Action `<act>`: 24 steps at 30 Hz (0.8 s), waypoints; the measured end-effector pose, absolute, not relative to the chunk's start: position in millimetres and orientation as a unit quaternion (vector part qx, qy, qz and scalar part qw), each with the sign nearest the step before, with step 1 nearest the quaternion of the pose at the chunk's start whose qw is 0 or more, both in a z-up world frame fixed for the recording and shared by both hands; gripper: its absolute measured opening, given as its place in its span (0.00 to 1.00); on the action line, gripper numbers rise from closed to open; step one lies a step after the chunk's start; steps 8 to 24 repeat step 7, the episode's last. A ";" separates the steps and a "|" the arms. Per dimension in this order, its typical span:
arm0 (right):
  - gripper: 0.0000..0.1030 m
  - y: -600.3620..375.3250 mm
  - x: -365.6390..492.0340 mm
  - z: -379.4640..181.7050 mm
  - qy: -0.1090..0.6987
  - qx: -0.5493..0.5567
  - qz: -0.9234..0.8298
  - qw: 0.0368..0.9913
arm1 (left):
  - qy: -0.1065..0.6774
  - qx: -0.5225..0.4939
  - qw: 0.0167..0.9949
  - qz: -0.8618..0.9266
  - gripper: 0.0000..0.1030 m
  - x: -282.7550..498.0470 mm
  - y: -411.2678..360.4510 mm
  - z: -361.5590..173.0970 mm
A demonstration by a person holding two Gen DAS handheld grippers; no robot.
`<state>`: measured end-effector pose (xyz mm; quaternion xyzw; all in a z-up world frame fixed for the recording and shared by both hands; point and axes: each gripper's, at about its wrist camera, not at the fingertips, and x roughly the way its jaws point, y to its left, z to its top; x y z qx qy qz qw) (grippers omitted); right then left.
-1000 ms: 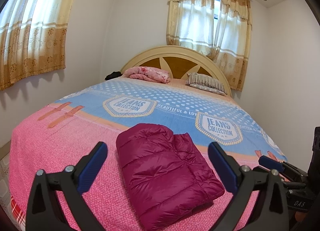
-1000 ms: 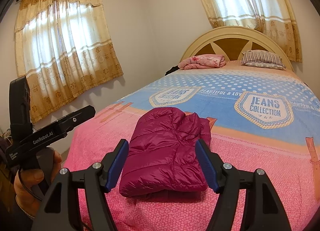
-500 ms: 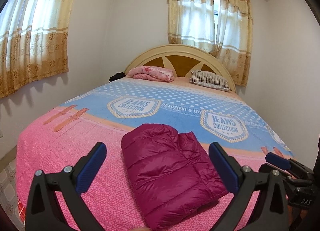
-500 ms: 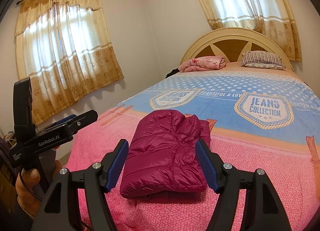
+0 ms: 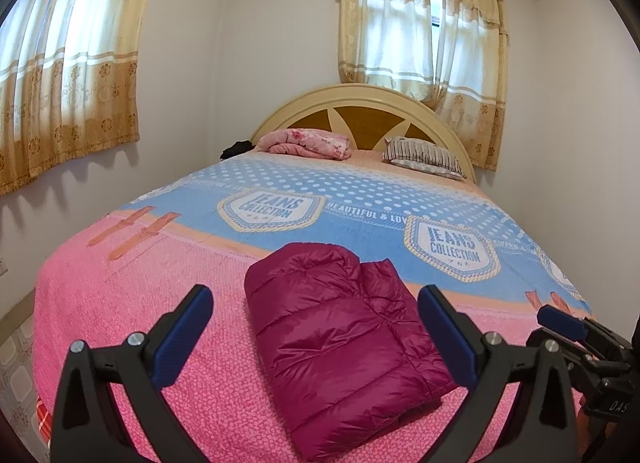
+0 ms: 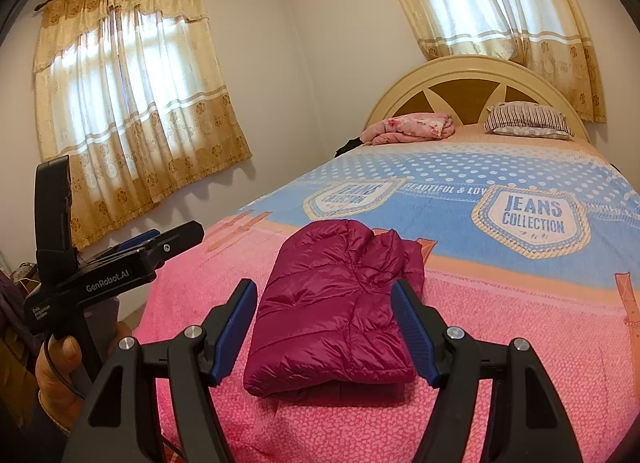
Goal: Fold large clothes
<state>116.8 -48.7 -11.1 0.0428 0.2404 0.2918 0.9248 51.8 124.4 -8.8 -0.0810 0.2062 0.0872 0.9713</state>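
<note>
Honestly, the magenta puffer jacket [image 5: 344, 339] looks done: it lies folded in a thick bundle on the pink end of the bedspread [image 5: 120, 295], near the foot of the bed. Both claws hover clear of it, the left gripper [image 5: 316, 327] and the right gripper [image 6: 324, 327] each spread wide and holding nothing. My worry is the slippery, springy padding; a nudge to the top layer could let the bundle puff open or slide apart.
</note>
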 end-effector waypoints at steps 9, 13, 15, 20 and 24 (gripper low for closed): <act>0.68 -50.5 118.9 -16.1 0.246 0.045 0.289 0.924 | 0.197 -0.066 0.975 0.075 1.00 52.6 118.8 -11.4; 0.68 -50.5 118.9 -16.1 0.246 0.045 0.289 0.924 | 0.197 -0.066 0.975 0.075 1.00 52.6 118.8 -11.4; 0.68 -50.5 118.9 -16.1 0.246 0.045 0.289 0.924 | 0.197 -0.066 0.975 0.075 1.00 52.6 118.8 -11.4; 0.68 -50.5 118.9 -16.1 0.246 0.045 0.289 0.924 | 0.197 -0.066 0.975 0.075 1.00 52.6 118.8 -11.4; 0.68 -50.5 118.9 -16.1 0.246 0.045 0.289 0.924 | 0.197 -0.066 0.975 0.075 1.00 52.6 118.8 -11.4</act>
